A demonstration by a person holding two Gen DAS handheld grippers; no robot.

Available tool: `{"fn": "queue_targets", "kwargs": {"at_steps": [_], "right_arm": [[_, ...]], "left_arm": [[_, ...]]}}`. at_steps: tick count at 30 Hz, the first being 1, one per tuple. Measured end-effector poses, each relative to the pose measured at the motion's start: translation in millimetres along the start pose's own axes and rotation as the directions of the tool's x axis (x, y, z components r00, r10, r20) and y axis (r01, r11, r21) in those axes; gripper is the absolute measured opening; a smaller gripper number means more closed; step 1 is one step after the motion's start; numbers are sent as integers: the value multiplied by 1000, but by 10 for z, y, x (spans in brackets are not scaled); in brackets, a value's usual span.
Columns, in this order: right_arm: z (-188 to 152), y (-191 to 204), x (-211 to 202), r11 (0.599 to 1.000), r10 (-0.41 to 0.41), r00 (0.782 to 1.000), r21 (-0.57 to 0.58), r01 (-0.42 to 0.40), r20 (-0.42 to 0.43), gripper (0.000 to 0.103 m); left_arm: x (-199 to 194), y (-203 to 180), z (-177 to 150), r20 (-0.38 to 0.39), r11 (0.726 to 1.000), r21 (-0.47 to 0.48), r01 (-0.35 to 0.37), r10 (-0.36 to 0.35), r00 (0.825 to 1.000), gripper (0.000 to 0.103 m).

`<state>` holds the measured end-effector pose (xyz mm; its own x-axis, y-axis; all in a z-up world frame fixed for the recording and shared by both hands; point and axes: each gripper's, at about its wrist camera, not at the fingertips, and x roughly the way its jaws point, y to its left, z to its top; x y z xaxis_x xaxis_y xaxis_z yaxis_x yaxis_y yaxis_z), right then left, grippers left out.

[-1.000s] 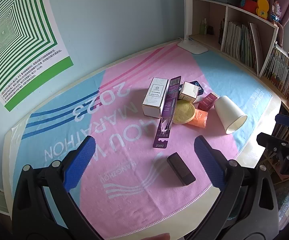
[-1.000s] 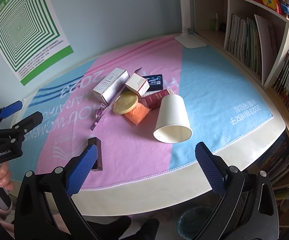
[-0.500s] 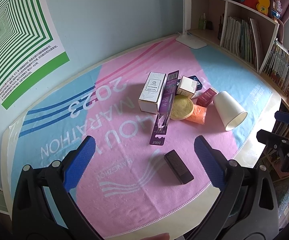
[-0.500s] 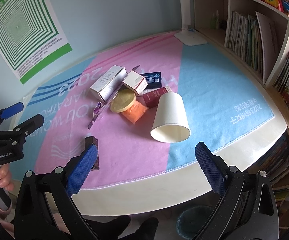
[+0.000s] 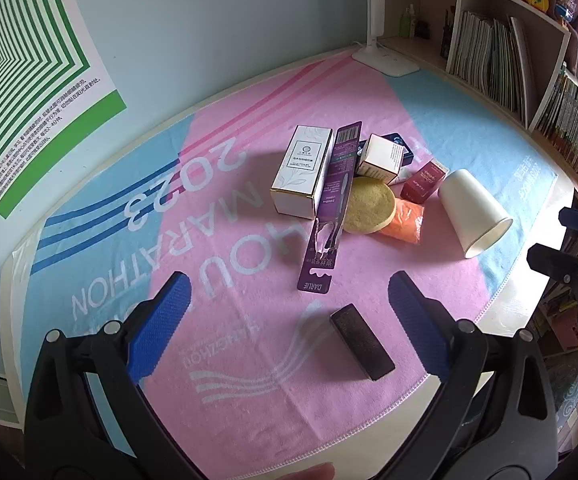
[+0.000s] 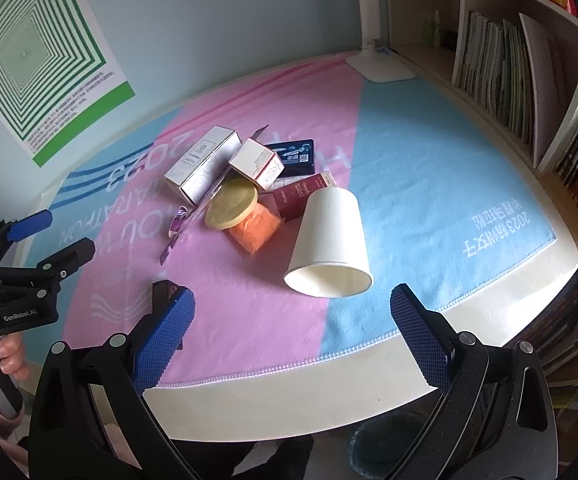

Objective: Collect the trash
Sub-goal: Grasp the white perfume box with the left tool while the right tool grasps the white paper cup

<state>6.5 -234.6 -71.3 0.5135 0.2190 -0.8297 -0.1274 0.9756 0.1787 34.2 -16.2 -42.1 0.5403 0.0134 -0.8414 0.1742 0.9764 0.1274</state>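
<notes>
Approach step, nothing picked up yet. Landmark: paper cup point(image 6: 331, 240), lying on its side on the marathon towel point(image 5: 193, 248), mouth toward the table's near edge. Left of the cup, farthest out, left gripper point(image 5: 289, 300) hovers with fingers spread wide and empty; dark oblong box point(image 5: 362, 342) lies between and just ahead of its tips. Next toward the cup: purple toothbrush card point(image 5: 331, 208) leaning on the tall white carton point(image 5: 303, 172), then round yellow sponge point(image 6: 231, 203) overlapping the orange sponge point(image 6: 255, 228), small white box point(image 6: 256, 164), dark red box point(image 6: 299, 196) just beside the cup's base. Right gripper point(image 6: 289, 312) sits near the cup's mouth, fingers wide apart, holding nothing. A bin point(image 6: 385, 444) shows dimly under the table edge below the cup. Judged next move: close on one loose piece, cup or dark box, then carry it to the bin. Against the earlier frames, both grippers have edged closer to the pile; trash itself unmoved.
</notes>
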Motion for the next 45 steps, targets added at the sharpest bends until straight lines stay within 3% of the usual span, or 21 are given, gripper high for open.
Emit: {"fn": "queue_targets", "kwargs": {"at_steps": [4, 9, 20, 36, 45], "right_arm": [[68, -43, 82, 1000, 1, 1000, 3, -1, -12, 97], [154, -100, 222, 1000, 0, 1000, 15, 0, -30, 97], [323, -229, 600, 999, -6, 996, 43, 10, -94, 97], [426, -414, 991, 998, -21, 983, 61, 33, -182, 97], [376, -459, 1151, 997, -23, 974, 70, 40, -228, 97]], "left_arm": [[114, -17, 56, -18, 1000, 12, 6, -6, 1000, 97], [293, 17, 142, -48, 998, 7, 66, -66, 997, 96], [781, 139, 363, -119, 998, 20, 67, -64, 991, 96], [1392, 157, 772, -162, 995, 71, 67, -55, 985, 96], [1644, 97, 858, -187, 990, 101, 93, -73, 980, 90]]}}
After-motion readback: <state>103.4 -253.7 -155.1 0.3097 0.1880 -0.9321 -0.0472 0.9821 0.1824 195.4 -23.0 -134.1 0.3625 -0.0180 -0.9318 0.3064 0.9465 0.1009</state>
